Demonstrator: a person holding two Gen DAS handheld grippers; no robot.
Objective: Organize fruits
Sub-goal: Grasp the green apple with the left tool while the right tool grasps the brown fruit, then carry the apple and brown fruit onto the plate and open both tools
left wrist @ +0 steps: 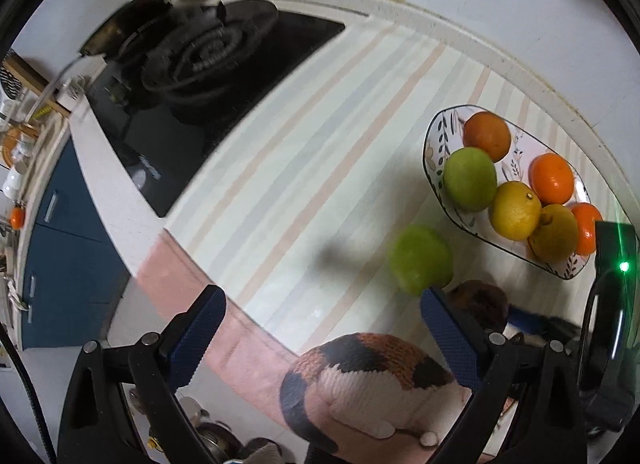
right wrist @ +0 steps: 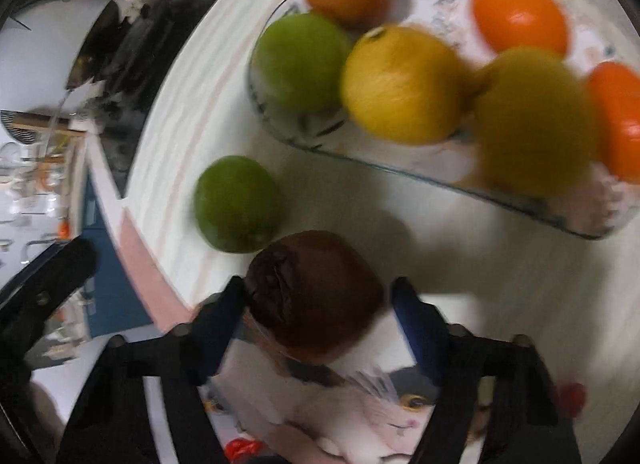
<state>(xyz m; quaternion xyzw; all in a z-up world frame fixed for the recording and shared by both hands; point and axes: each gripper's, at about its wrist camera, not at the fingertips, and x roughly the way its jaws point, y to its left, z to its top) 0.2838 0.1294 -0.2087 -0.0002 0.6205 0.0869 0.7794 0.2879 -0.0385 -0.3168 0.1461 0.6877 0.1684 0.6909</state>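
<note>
A patterned oval plate [left wrist: 434, 152] [right wrist: 520, 204] holds several fruits: a green apple [left wrist: 470, 179] [right wrist: 302, 62], yellow lemons [left wrist: 516, 210] [right wrist: 402, 84] and oranges [left wrist: 552, 178] [right wrist: 520, 14]. A loose green apple [left wrist: 422, 259] [right wrist: 238, 204] lies on the striped mat in front of the plate. My right gripper [right wrist: 318, 292] is shut on a dark brown fruit [right wrist: 316, 296] [left wrist: 480, 302] just beside that apple. My left gripper [left wrist: 322, 306] is open and empty, above the mat's near edge, left of the loose apple.
A black gas stove [left wrist: 208, 64] sits at the far left of the counter. The mat's cat print [left wrist: 368, 376] lies at the near counter edge. Blue cabinet drawers [left wrist: 60, 240] are below left. The right gripper's body [left wrist: 612, 304] shows at the right.
</note>
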